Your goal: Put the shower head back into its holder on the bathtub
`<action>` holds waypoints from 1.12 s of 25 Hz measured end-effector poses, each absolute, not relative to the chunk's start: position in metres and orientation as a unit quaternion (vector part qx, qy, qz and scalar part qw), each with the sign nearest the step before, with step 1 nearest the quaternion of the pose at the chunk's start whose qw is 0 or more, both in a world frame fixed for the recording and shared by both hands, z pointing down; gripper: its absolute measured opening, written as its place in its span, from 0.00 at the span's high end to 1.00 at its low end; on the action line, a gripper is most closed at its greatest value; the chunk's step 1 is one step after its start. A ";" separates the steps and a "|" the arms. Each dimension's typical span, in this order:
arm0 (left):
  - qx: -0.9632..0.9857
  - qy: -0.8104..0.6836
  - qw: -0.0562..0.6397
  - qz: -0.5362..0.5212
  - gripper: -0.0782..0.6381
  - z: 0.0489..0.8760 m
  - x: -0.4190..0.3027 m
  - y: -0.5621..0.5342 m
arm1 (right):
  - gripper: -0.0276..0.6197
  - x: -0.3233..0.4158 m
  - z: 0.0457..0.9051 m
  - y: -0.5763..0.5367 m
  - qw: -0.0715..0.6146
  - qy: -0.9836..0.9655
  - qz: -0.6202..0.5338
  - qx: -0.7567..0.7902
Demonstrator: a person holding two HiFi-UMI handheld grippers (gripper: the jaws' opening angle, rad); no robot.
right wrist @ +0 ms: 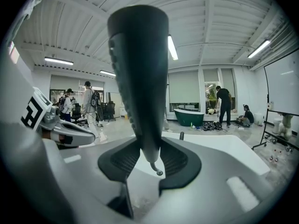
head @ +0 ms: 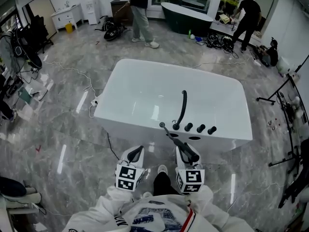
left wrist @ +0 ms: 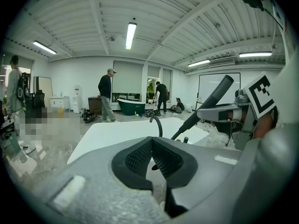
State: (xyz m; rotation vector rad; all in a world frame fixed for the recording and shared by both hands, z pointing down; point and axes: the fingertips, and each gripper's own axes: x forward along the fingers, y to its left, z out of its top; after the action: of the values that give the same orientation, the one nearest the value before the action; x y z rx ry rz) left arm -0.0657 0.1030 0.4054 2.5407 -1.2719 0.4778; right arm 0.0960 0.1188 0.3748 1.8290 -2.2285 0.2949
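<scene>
Shower head (head: 174,137), a slim black wand that widens toward one end, sits clamped between the pads of the right gripper (head: 186,152). It is held in the air at the near side of the tub and rests in no opening.

Grey marbled floor (head: 67,134) fills the room. At its middle stands the white rectangular freestanding bathtub (head: 145,88). The person holding the tools stands at its near long side, white sleeves at the bottom of the head view. A dark green bathtub (head: 186,17) stands by the far window. A person in light trousers (head: 141,18) is near it, and a person in black (head: 246,17) bends over gear to its right.

In the right gripper view the wand (right wrist: 140,78) rises steeply across the frame, its thin tip just below the pads (right wrist: 174,158). In the left gripper view it (left wrist: 205,105) slants up to the right out of that gripper (left wrist: 233,113).

The left gripper (head: 136,151) hangs just beside the right one. Its ribbed pads (left wrist: 166,160) meet at the tips with nothing between them.

On the tub's near rim a black arched spout (head: 182,105) rises. A row of black round knobs (head: 200,128) sits to its right, with a dark oval opening (head: 194,138) just in front of them. From the head view the wand's thin end shows against the rim just left of the spout's base.
</scene>
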 end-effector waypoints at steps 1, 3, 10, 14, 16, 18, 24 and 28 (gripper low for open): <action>0.874 -0.438 0.132 0.166 0.89 0.409 -0.065 0.100 | 0.75 0.096 0.378 0.116 0.123 -0.764 0.102 0.625; 0.872 -0.438 0.138 0.169 0.89 0.414 -0.063 0.095 | 0.75 0.097 0.382 0.110 0.127 -0.766 0.105 0.622; 0.870 -0.434 0.153 0.176 0.89 0.426 -0.048 0.074 | 0.75 0.100 0.390 0.089 0.137 -0.772 0.114 0.610; 0.868 -0.436 0.155 0.181 0.89 0.429 -0.043 0.060 | 0.75 0.101 0.393 0.075 0.142 -0.776 0.117 0.603; 0.866 -0.438 0.155 0.183 0.89 0.429 -0.040 0.053 | 0.75 0.104 0.393 0.068 0.143 -0.778 0.118 0.600; 0.864 -0.441 0.156 0.185 0.89 0.429 -0.037 0.044 | 0.75 0.108 0.393 0.059 0.142 -0.780 0.119 0.597; 0.858 -0.451 0.153 0.192 0.89 0.418 -0.036 0.017 | 0.75 0.108 0.390 0.031 0.141 -0.792 0.122 0.581; 0.857 -0.455 0.144 0.194 0.89 0.416 -0.032 0.004 | 0.75 0.108 0.393 0.020 0.143 -0.802 0.123 0.567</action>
State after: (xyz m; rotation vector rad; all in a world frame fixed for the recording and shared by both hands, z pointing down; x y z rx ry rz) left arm -0.0322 0.0044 0.4163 2.4708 -1.3127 0.5592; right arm 0.1076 0.0201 0.3925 1.6357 -2.3114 0.3540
